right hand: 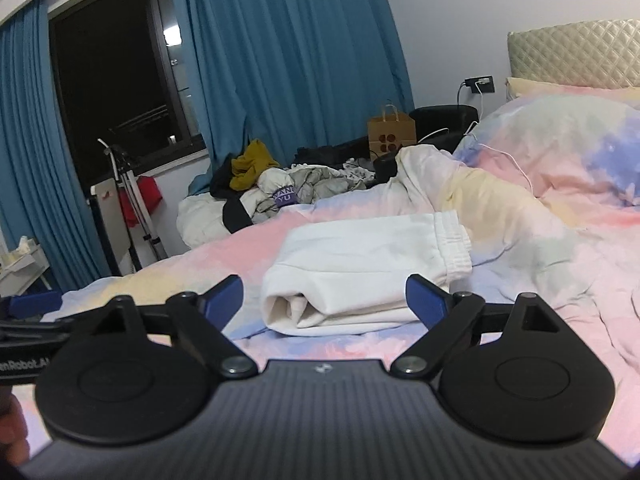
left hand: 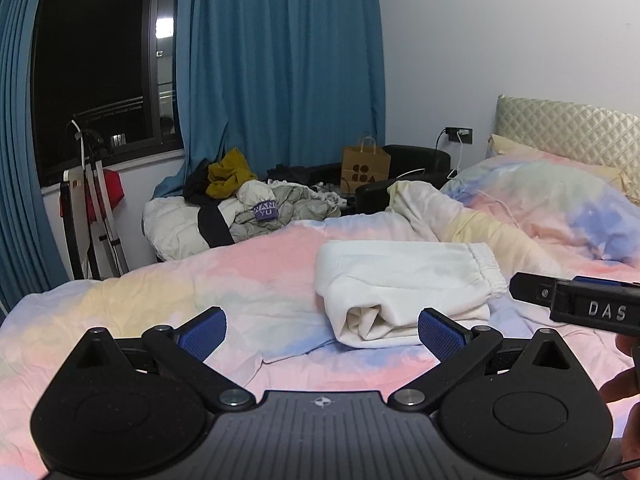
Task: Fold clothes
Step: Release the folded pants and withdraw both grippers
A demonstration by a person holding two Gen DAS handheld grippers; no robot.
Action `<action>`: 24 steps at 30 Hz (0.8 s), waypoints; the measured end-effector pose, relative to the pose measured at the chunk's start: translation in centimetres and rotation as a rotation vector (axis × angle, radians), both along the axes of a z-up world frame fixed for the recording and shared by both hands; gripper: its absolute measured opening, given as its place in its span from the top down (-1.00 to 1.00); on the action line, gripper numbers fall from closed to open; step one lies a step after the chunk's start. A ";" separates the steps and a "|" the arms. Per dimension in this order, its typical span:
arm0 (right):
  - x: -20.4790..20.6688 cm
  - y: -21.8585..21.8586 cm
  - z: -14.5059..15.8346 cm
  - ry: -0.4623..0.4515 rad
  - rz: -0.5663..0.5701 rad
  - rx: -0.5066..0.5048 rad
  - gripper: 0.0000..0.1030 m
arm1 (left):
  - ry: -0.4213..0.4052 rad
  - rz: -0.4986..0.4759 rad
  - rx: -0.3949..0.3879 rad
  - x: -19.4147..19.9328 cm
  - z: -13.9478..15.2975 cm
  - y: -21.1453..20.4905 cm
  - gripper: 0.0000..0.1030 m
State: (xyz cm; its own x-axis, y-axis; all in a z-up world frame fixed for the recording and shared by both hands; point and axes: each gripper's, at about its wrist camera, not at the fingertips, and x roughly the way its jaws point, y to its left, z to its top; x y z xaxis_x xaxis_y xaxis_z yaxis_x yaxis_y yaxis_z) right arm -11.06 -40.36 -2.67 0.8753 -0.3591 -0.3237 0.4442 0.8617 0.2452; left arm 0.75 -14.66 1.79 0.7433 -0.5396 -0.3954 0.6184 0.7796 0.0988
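— Pants [left hand: 404, 284], white, lie folded on the bed [left hand: 160, 300], mid-frame in both views.
— And the claws?
— Left claw [left hand: 322, 330] spread apart, holding nothing, low in frame just short of the pants. Right claw [right hand: 324, 298] the same, fingers wide.
— Anything else?
— Clothes pile [left hand: 260, 204] and paper bag [left hand: 365, 168] beyond, below the curtain [left hand: 280, 60].

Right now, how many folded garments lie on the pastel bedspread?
1: the folded white sweatpants lie mid-bed on the pastel tie-dye bedspread, ahead of both open grippers. The heap of unfolded clothes beyond may hide others.
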 end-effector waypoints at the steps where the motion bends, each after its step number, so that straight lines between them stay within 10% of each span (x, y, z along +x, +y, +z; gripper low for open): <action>1: 0.1 0.2 -0.3 0.006 -0.009 -0.012 -0.74 | -0.001 -0.002 0.004 0.2 -0.2 0.0 -0.99; 24: 2.2 1.7 -2.7 0.133 -0.061 -0.086 -0.74 | 0.049 0.094 0.020 3.4 -2.4 1.8 -0.99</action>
